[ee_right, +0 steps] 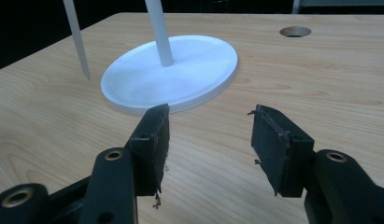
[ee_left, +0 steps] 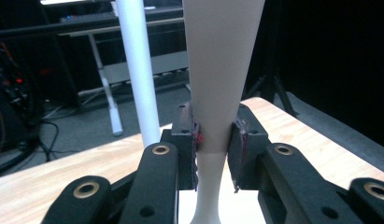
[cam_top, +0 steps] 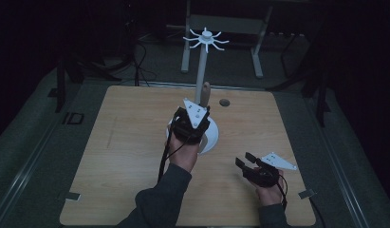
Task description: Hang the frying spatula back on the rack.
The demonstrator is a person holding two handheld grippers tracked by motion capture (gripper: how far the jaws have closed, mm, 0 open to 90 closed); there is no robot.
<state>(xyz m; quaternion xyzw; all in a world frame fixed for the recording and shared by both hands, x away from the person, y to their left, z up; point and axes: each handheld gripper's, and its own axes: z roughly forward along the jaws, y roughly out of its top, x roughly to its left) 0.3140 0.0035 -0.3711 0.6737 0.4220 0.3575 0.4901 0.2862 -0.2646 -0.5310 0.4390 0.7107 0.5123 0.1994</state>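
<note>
A light wooden table [cam_top: 112,156] is seen from the high view, with a small round hole [cam_top: 224,102] near its far edge. On it stands a white rack: a round base [ee_right: 180,70] carrying a tall upright pole [cam_top: 202,71], topped by a ring of short hooks [cam_top: 206,39].

Just beside the pole, over the base, a pale tapered utensil handle [ee_left: 217,93] is held in the left gripper [cam_top: 195,124]. In the left gripper view the jaws are closed onto the handle's narrow part, pads pressed against both sides. The long axis of the handle is held nearly upright, roughly parallel to the pole; the broad end points up and the narrow end down toward the base. What kind of utensil it is cannot be told, since its ends are cut off or dim; a brownish tip [cam_top: 206,90] seems to rise above the gripper in the high view.

The right gripper [cam_top: 246,162] is rested low over the table, well apart from the rack on the person's right, its jaws spread wide with nothing between them.

The work is judged to be partway: the handle is grasped and raised beside the rack, but nothing hangs from the hooks. Lifting it to the hooks and hanging it there is judged to be left.
</note>
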